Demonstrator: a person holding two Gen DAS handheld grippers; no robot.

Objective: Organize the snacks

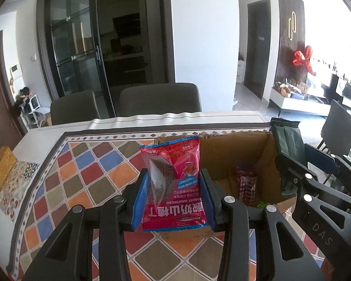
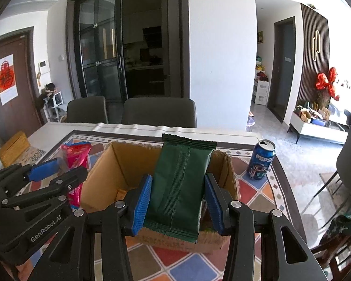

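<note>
The left gripper [image 1: 173, 194] is pinching a red snack bag [image 1: 173, 185] between its blue pads, low in the middle of the left wrist view. The right gripper [image 2: 177, 199] is pinching a dark green snack bag [image 2: 180, 187] the same way, low in the middle of the right wrist view. Each bag stands up tall with its top sticking out past the pads, so I think the grip is down low to keep the bag from flopping. Both bags hang over or just in front of the open cardboard box [image 2: 105, 175], which sits on the bright checked tablecloth [image 1: 82, 168]. That looks like where the snacks go. Something red is already down inside the box, at the right of the left wrist view, but it is dark in there and I cannot tell what it is. Both grippers tip forward and down toward the box, side by side, close together. A blue soda can [image 2: 261, 161] stands on the cloth at the right, near the box but not touching it. A yellow box [image 1: 0, 171] sits far off at the left edge.
</note>
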